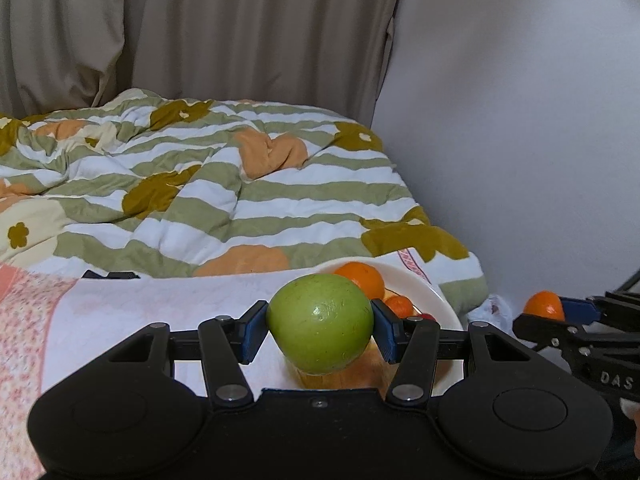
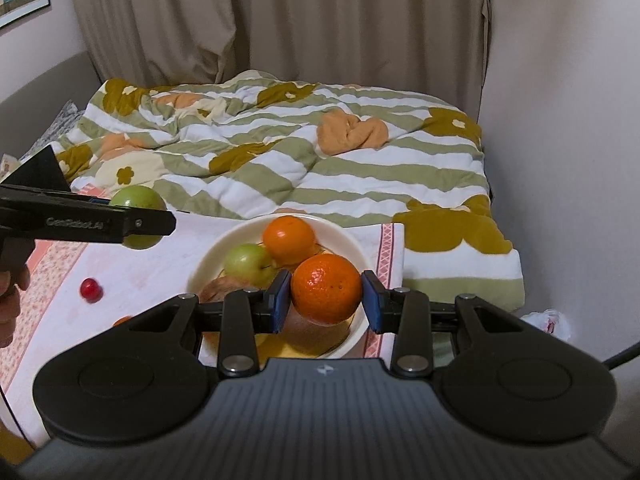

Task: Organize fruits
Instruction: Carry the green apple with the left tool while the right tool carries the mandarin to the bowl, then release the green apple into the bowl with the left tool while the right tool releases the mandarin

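Observation:
My left gripper (image 1: 320,326) is shut on a green apple (image 1: 320,322) and holds it above the near left edge of the cream bowl (image 1: 424,292). The right wrist view shows that apple (image 2: 138,200) held left of the bowl (image 2: 224,240). My right gripper (image 2: 326,296) is shut on an orange (image 2: 326,288) over the bowl's near side. That orange also shows at the right of the left wrist view (image 1: 544,306). In the bowl lie another orange (image 2: 289,239), a second green apple (image 2: 250,262) and a brown fruit (image 2: 222,288).
A small red fruit (image 2: 91,289) and a bit of an orange-coloured one (image 2: 122,321) lie on the white-pink cloth (image 2: 140,276) left of the bowl. A striped flowered quilt (image 2: 300,160) covers the bed behind. A wall (image 2: 560,120) stands on the right, curtains behind.

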A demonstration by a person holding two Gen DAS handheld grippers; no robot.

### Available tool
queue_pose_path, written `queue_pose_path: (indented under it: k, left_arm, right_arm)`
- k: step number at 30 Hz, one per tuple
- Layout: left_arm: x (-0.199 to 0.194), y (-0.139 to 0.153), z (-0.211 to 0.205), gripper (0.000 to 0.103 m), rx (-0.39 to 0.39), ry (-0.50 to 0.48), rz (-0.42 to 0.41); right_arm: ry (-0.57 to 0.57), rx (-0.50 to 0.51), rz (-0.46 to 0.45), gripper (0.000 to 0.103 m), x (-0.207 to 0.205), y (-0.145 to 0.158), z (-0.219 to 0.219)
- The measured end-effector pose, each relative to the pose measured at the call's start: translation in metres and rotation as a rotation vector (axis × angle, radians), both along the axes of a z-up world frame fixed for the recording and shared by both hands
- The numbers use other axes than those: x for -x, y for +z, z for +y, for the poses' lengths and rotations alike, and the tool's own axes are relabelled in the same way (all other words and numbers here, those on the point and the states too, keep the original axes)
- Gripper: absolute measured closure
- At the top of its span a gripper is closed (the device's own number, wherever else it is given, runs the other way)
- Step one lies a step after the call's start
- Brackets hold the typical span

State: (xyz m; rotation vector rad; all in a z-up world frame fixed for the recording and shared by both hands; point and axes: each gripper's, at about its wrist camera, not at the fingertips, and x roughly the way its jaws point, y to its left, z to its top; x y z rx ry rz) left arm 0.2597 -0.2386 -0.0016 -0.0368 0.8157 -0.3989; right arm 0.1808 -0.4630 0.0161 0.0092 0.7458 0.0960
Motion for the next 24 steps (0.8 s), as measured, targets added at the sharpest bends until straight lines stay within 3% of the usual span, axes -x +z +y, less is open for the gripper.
queue_pose_path:
  k: [11,20,21,22,24]
  left_arm:
    - [-0.067,-0.046,-0.021,0.045,-0.049,-0.032,0.079]
    - [-0.086,-0.065,-0.035,0.044,-0.062,-0.081,0.116]
    - [-0.087,-0.065,-0.035,0.038,-0.059,-0.085,0.107]
    - [-0.085,-0.063,-0.036,0.019,-0.056,-0.093,0.091]
    - [-0.082,-0.057,-0.036,0.0,-0.059,-0.095,0.055]
  right_arm:
    - [-0.01,-0.013,0.054,0.05,-0.046,-0.035,0.001]
    - [-0.033,-0.039,0.09,0.05,-0.068,-0.05,0.006]
    - [-0.034,-0.037,0.092,0.05,-0.069,-0.051,0.006]
    - [-0.037,-0.036,0.094,0.05,-0.069,-0.052,0.006]
    - [-0.043,-0.037,0.096,0.05,-0.069,-0.052,0.007]
